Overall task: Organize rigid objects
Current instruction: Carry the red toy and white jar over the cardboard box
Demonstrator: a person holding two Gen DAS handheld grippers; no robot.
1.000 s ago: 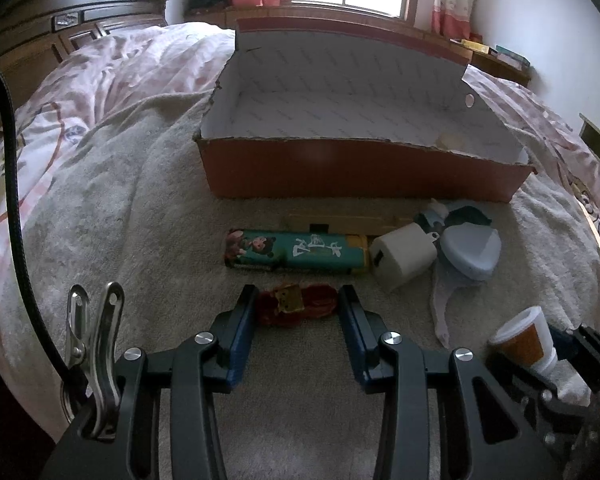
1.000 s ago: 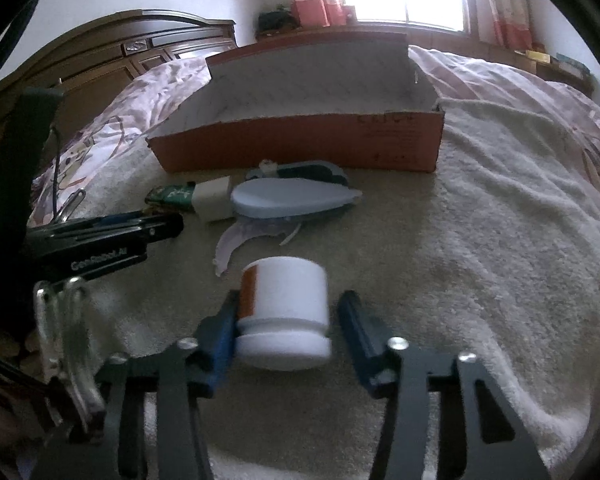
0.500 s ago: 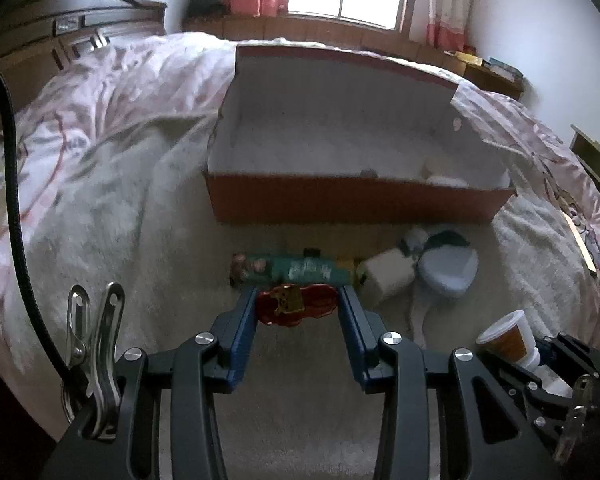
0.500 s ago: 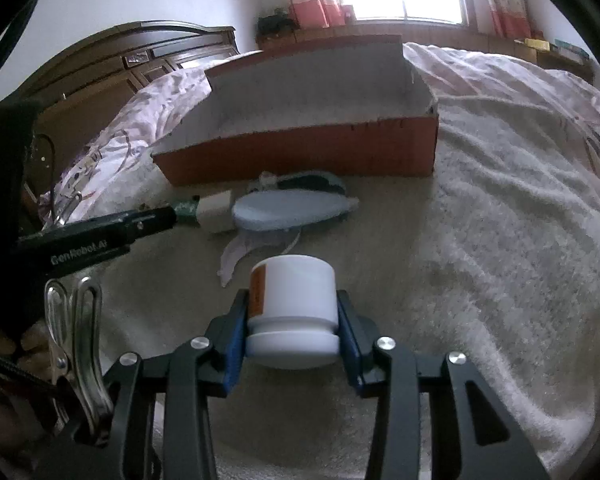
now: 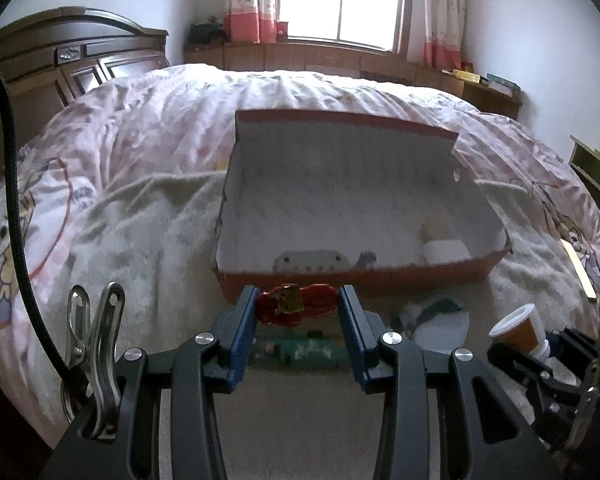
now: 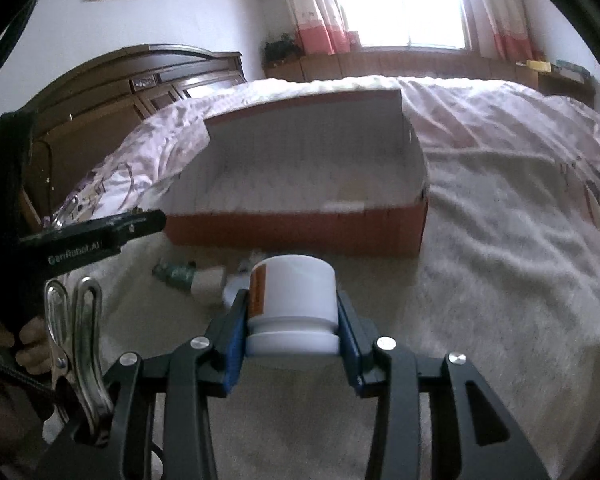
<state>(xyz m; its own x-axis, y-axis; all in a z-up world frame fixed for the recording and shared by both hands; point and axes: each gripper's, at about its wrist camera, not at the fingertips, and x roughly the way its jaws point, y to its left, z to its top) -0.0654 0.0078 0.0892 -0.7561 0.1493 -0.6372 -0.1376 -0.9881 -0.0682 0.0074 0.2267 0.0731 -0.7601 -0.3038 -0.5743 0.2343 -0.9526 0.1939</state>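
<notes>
The box [image 5: 360,280] is orange-red outside and white inside. At 6 o'clock from it, blue-padded fingers [image 5: 244,332] frame a glossy red toy [image 5: 296,304] with a gold centre. The jar [image 6: 292,304] is white with an orange label. The quilt [image 5: 148,120] is pink with cartoon prints.

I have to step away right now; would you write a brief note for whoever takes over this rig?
Left gripper: shut on the red toy car, held above the blanket.
Right gripper: shut on the white jar, also lifted.
Orange box: open ahead, a few items already inside.
Left to do: drop both items in, then collect the green case and pale pieces beside it.
</notes>
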